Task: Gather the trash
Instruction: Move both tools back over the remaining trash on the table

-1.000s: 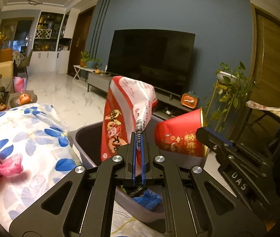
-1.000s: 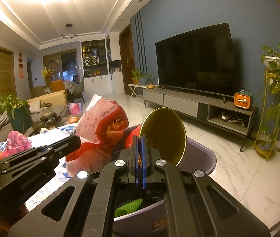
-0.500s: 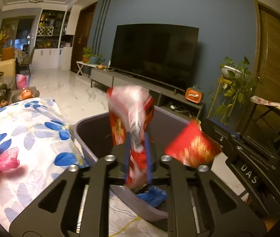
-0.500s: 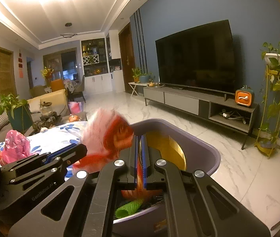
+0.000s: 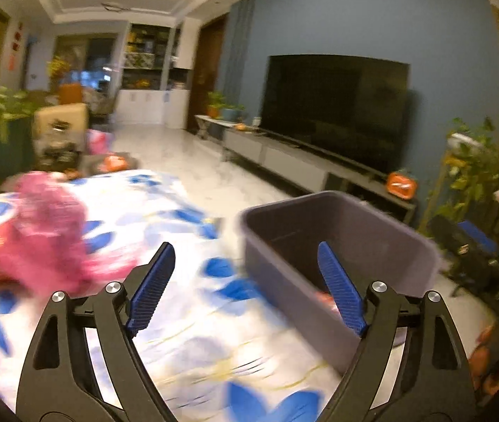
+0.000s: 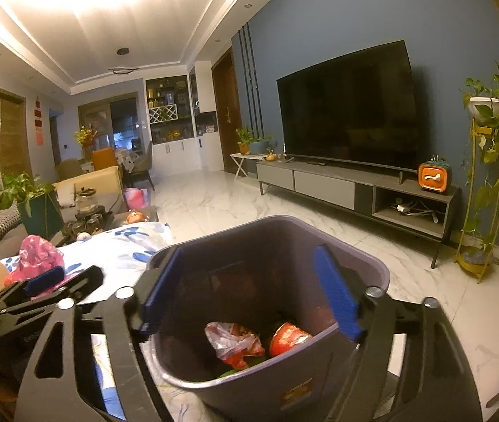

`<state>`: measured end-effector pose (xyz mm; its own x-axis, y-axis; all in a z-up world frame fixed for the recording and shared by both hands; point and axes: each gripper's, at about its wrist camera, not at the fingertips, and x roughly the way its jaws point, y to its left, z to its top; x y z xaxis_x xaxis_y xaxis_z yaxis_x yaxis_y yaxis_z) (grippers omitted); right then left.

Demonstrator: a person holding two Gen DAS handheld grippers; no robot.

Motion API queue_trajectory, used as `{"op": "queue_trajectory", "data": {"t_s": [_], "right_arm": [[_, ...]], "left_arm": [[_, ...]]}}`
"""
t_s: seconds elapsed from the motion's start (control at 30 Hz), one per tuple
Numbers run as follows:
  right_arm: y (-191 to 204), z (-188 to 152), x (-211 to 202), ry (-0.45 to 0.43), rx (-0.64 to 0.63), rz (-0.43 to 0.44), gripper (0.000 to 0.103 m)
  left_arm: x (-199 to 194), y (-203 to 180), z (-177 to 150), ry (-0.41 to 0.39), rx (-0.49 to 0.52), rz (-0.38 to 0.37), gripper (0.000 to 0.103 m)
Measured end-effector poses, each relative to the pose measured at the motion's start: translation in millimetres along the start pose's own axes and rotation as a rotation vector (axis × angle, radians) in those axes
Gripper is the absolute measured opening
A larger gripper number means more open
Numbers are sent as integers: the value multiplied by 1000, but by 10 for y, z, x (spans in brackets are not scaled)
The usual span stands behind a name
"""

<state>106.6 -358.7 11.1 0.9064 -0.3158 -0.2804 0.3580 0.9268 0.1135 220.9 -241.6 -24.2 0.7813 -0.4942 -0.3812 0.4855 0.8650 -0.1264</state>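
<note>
Both jaws stand wide apart and grasp nothing. A second ago each was clenched: the left gripper on a red-and-white snack bag, the right gripper on a red paper cup, both held above the grey bin. Now the snack bag and the paper cup lie at the bottom of that bin, side by side, on some green scraps.

In the left wrist view, which is blurred, the camera has turned to the left, so the bin sits at the right and its near wall passes behind the right blue finger. Ahead of the left finger lies the flowered tablecloth, and on it a crumpled pink plastic bag, well apart from the bin.

In the right wrist view the blue fingers straddle the bin's mouth, each near the rim. The left gripper shows at the left edge, close to the pink bag. Beyond the bin the marble floor is open up to the TV cabinet.
</note>
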Motion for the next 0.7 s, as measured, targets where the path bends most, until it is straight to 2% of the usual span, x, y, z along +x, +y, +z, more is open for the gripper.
{"op": "queue_trajectory", "data": {"t_s": [0.1, 0.17, 0.23, 0.5, 0.7], "right_arm": [[90, -31, -66, -6, -17, 4, 88], [182, -58, -99, 1, -37, 10, 90], [259, -78, -125, 16, -44, 24, 96], [558, -134, -309, 49, -61, 68, 97], [766, -150, -473, 45, -79, 96, 97]], "left_arm": [[-202, 178, -44, -9, -11, 83, 84], [-324, 286, -65, -8, -39, 119, 86], [-469, 428, -100, -4, -70, 151, 87], [-1022, 782, -251, -10, -114, 272, 87], [-1364, 986, -328, -19, -138, 315, 88]]}}
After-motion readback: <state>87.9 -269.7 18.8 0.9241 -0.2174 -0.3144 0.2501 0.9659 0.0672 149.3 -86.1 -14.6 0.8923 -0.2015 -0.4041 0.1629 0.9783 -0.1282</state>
